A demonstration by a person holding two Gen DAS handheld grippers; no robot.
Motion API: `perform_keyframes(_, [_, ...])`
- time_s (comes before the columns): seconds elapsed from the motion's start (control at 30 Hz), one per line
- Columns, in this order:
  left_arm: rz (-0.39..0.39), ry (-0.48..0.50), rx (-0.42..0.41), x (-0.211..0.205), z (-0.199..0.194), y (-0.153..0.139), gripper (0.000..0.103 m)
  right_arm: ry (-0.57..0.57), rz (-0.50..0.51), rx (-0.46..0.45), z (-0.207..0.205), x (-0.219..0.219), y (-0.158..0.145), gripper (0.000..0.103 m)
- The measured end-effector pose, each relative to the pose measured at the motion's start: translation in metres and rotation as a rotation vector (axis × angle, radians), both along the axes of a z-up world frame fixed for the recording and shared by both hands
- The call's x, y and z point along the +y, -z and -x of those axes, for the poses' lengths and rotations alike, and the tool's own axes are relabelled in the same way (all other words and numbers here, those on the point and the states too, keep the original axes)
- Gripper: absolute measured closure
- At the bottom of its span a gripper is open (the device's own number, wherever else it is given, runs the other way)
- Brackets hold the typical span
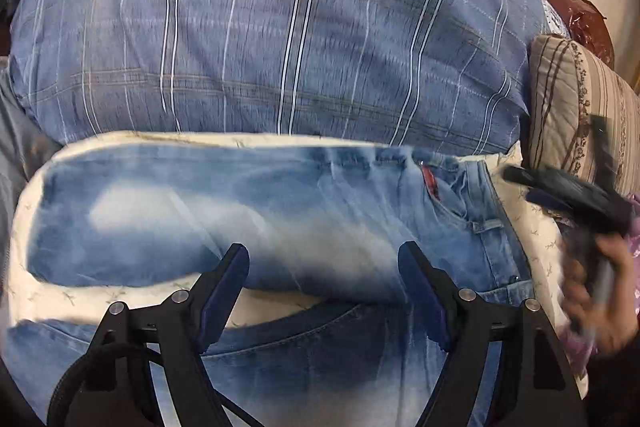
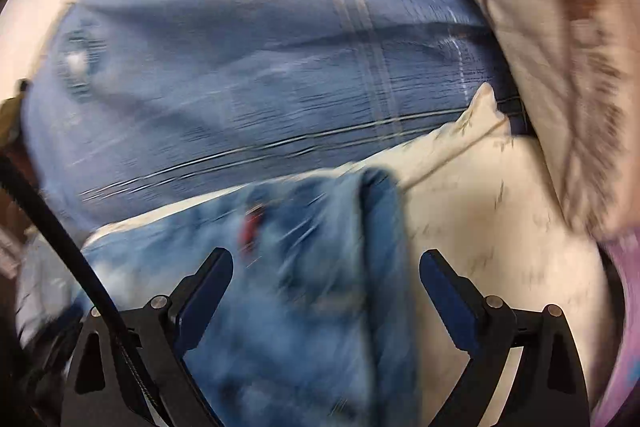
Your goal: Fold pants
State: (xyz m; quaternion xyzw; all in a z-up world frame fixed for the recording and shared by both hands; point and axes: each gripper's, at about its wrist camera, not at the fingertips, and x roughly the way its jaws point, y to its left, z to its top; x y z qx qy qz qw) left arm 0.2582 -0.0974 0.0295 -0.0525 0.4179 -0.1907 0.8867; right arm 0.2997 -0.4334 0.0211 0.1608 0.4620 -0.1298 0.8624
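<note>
Light blue washed jeans (image 1: 256, 211) lie spread on a cream bed sheet (image 1: 52, 299), waistband to the right with a red tag (image 1: 430, 183). My left gripper (image 1: 324, 267) is open and empty, hovering over the jeans' middle. In the left wrist view the right gripper (image 1: 560, 195) shows blurred at the right, held by a hand beside the waistband. In the right wrist view my right gripper (image 2: 326, 267) is open and empty over the jeans' waist end (image 2: 320, 267), which is blurred by motion.
A large blue striped pillow (image 1: 280, 35) lies behind the jeans. A beige patterned cushion (image 1: 580, 107) stands at the right, also in the right wrist view (image 2: 560, 47). Purple fabric (image 2: 624, 307) lies at the far right. A black cable (image 2: 60, 227) crosses the left.
</note>
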Motion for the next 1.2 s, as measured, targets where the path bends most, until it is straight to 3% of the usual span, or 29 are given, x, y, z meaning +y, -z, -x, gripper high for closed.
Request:
perform_keyframes(0.1, [-0.021, 0.018, 0.005, -0.002, -0.007, 0.006, 0.027, 0.062, -0.048, 0.088, -0.036, -0.030, 0.034, 0.023])
perform_keyframes(0.17, [0.004, 0.017, 0.024, 0.002, -0.010, 0.008, 0.027, 0.081, -0.023, 0.121, -0.049, -0.035, 0.046, 0.031])
perform_keyframes(0.2, [0.013, 0.020, 0.032, 0.002, -0.011, 0.009, 0.027, 0.073, -0.014, 0.134, -0.054, -0.033, 0.049, 0.044])
perform_keyframes(0.23, [0.025, 0.023, 0.041, 0.003, -0.013, 0.009, 0.027, 0.064, -0.015, 0.147, -0.057, -0.030, 0.053, 0.079])
perform_keyframes(0.27, [0.029, 0.021, 0.044, 0.004, -0.012, 0.008, 0.027, 0.072, -0.046, 0.147, -0.054, -0.028, 0.052, 0.087])
perform_keyframes(0.3, [0.037, 0.013, 0.046, 0.005, -0.012, 0.007, 0.027, 0.079, -0.055, 0.126, -0.049, -0.024, 0.046, 0.088])
perform_keyframes(0.4, [0.072, 0.013, 0.046, 0.011, -0.002, -0.003, 0.027, 0.025, 0.063, 0.032, -0.020, 0.006, 0.005, 0.094])
perform_keyframes(0.5, [0.126, 0.037, 0.069, 0.012, 0.006, -0.010, 0.027, -0.059, 0.053, -0.088, 0.033, 0.041, -0.033, 0.095])
perform_keyframes(0.63, [0.208, 0.077, 0.112, 0.009, 0.010, -0.020, 0.025, -0.071, 0.018, -0.189, 0.106, 0.084, -0.036, 0.095])
perform_keyframes(0.77, [0.259, 0.072, 0.179, -0.004, -0.004, -0.019, 0.025, -0.080, -0.059, -0.170, 0.121, 0.092, -0.022, 0.096])
perform_keyframes(0.97, [0.302, -0.005, 0.288, -0.027, -0.045, -0.007, 0.026, -0.083, -0.059, -0.149, 0.132, 0.079, -0.021, 0.096])
perform_keyframes(1.1, [0.270, -0.065, 0.369, -0.045, -0.063, 0.008, 0.028, -0.081, -0.068, -0.085, 0.146, 0.080, -0.007, 0.095])
perform_keyframes(1.13, [0.206, -0.095, 0.389, -0.051, -0.066, 0.015, 0.032, -0.077, -0.076, -0.074, 0.150, 0.078, -0.005, 0.095])
perform_keyframes(1.17, [0.160, -0.109, 0.400, -0.057, -0.068, 0.021, 0.063, -0.069, -0.089, -0.068, 0.152, 0.075, -0.004, 0.095])
perform_keyframes(1.2, [0.120, -0.114, 0.419, -0.062, -0.068, 0.027, 0.087, -0.060, -0.102, -0.069, 0.153, 0.071, -0.004, 0.095])
